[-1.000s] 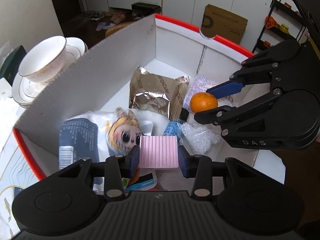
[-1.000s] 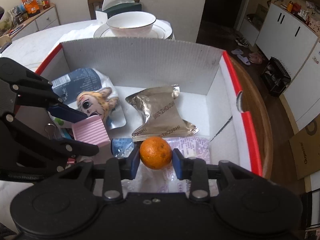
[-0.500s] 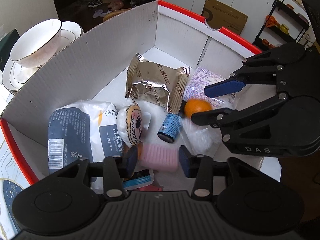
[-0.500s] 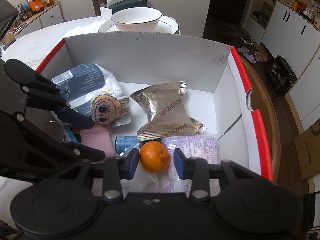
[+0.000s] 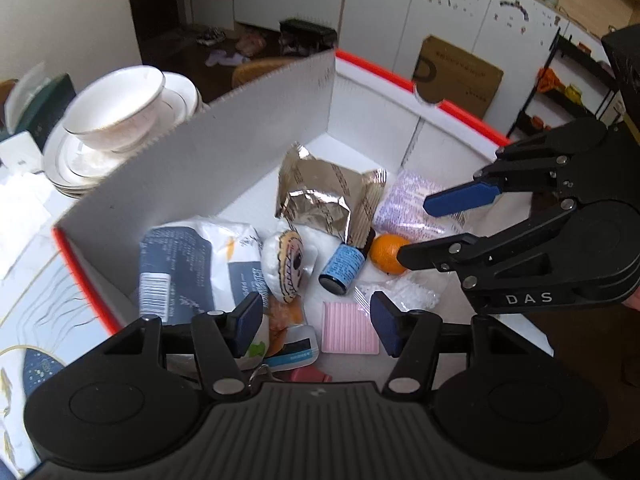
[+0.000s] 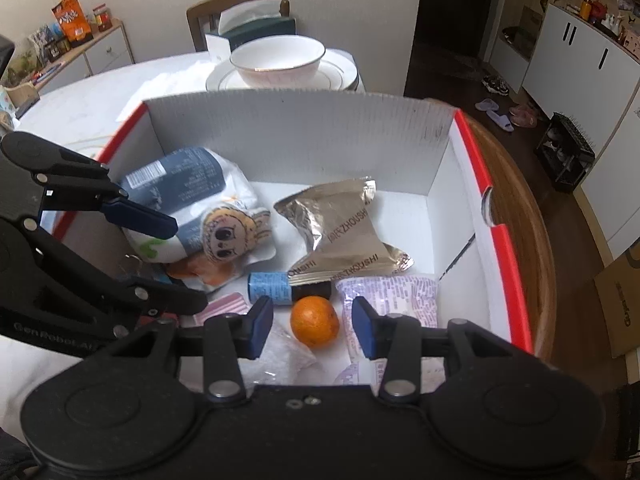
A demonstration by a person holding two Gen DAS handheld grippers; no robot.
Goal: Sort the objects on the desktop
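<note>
The left tool [image 5: 316, 322] hangs spread above the pink pad [image 5: 350, 329], which lies loose on the box [image 6: 304, 136] floor. The right tool [image 6: 313, 327] is spread too, the orange [image 6: 314, 321] lying free between its fingers. To finish cleanly, lift both tools straight up, clear of the blue bottle [image 6: 269, 288] and foil packet [image 6: 344, 232] beyond.

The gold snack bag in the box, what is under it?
The gold bag lies over the dark cap end of the little blue bottle, whose blue body sticks out. Otherwise only white box floor shows around it; whatever lies beneath its middle is covered.
</note>
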